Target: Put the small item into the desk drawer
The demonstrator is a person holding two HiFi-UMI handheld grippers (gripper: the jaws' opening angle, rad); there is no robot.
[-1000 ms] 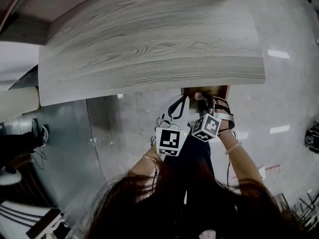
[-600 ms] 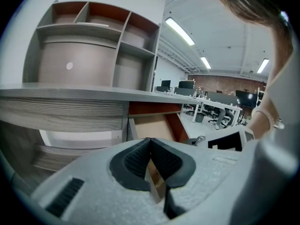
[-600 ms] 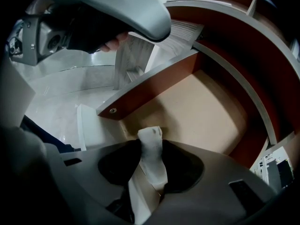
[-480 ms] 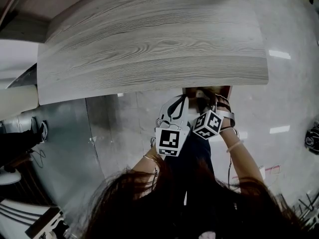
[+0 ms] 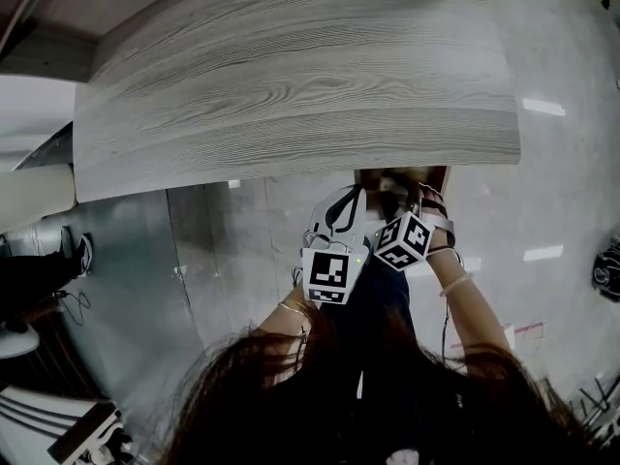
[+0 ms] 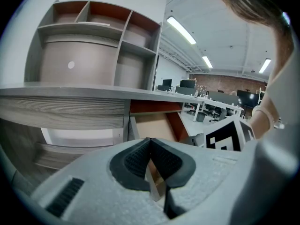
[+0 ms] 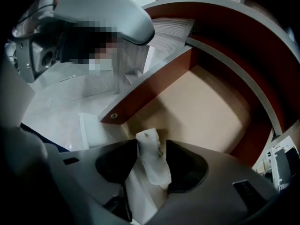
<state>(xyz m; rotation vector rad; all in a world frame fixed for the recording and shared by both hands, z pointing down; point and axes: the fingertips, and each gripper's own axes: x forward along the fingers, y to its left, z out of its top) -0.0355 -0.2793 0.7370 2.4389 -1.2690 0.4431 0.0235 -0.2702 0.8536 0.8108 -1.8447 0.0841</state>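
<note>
The desk drawer (image 7: 197, 107) stands pulled out under the grey wood-grain desk top (image 5: 291, 85), its tan floor bare. My right gripper (image 7: 152, 144) hangs over the drawer's near corner. A small white item (image 7: 152, 161) stands slanted between its jaws, which are opening; it leans on the left pad, with a gap to the right pad. My left gripper (image 6: 150, 142) is shut with nothing in it, close beside the right one and pointing at the drawer (image 6: 157, 125). In the head view both grippers, left (image 5: 337, 211) and right (image 5: 399, 190), sit at the desk's front edge by the drawer (image 5: 433, 174).
A reddish-brown drawer wall with a screw (image 7: 145, 95) runs left of the item. A shelf unit (image 6: 93, 27) rises at the back of the desk. Shiny floor tiles (image 5: 542, 211) lie to the right of the desk, and the right gripper's marker cube (image 6: 225, 137) is near the left gripper.
The right gripper has edged slightly up towards the drawer. The left gripper has stayed where it was.
</note>
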